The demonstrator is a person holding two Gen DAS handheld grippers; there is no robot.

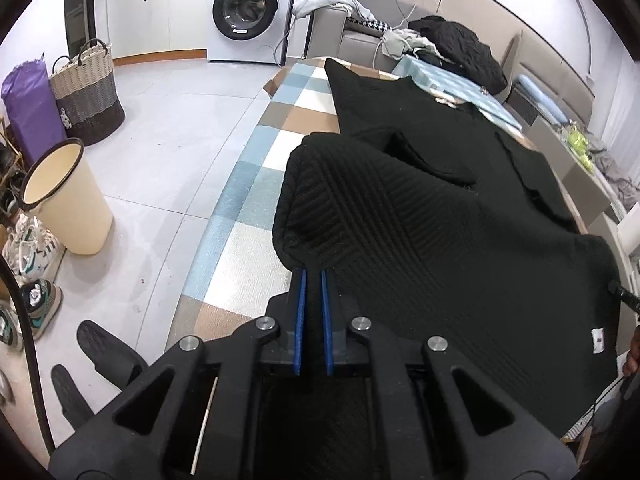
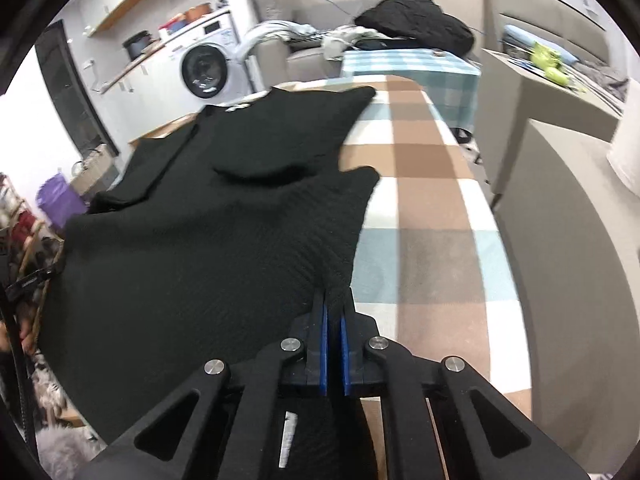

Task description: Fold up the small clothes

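Note:
A black ribbed knit garment [image 1: 440, 220] lies spread over a table with a checked cloth [image 1: 256, 176]. My left gripper [image 1: 314, 274] is shut on the garment's near left corner, and the fabric bulges up just beyond its blue pads. In the right wrist view the same garment [image 2: 208, 216] covers the left half of the checked cloth [image 2: 432, 200]. There my right gripper [image 2: 334, 300] is shut on the near right corner, where the knit is pinched between the pads. A white label [image 1: 597, 340] shows on the hem at the right.
Left of the table stand a cream bin [image 1: 66, 196], a woven basket [image 1: 86, 92], shoes [image 1: 36, 304] and a chair base [image 1: 100, 348]. A washing machine [image 1: 248, 8] is at the back. Behind the table a sofa holds a black garment pile [image 1: 460, 48]. A grey cabinet [image 2: 560, 216] stands on the right.

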